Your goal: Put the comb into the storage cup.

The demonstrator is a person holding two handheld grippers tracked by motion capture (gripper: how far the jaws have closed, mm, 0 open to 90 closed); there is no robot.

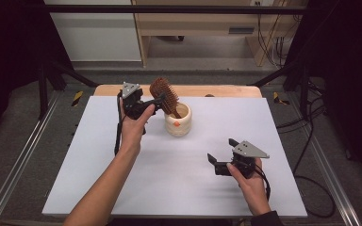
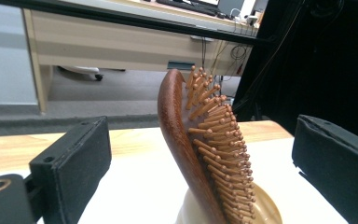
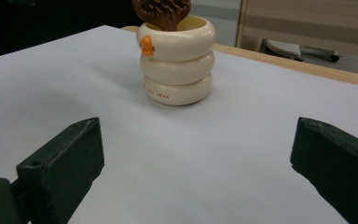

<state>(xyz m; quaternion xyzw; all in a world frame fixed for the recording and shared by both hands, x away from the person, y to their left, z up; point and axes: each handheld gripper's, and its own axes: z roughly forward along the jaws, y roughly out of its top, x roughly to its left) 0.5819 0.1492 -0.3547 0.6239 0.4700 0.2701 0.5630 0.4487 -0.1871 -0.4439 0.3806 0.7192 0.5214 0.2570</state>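
Left gripper view: left tongs point(image 2: 200, 163) spread around hairbrush point(image 2: 200, 140) standing in cup point(image 1: 178, 120); centre paddle before closing; right tongs point(image 1: 220, 160) spread, idle right of cup.

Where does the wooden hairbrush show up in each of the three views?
High view: hairbrush at upper centre, standing in the cream cup.
Left gripper view: centre, leaning, bristles facing right.
Right gripper view: top edge, just its lower part in the cup.
Shared landmark: the cream cup.

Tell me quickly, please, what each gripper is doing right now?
Left gripper: open, jaws either side of the hairbrush, not clamping.
Right gripper: open, holding nothing.
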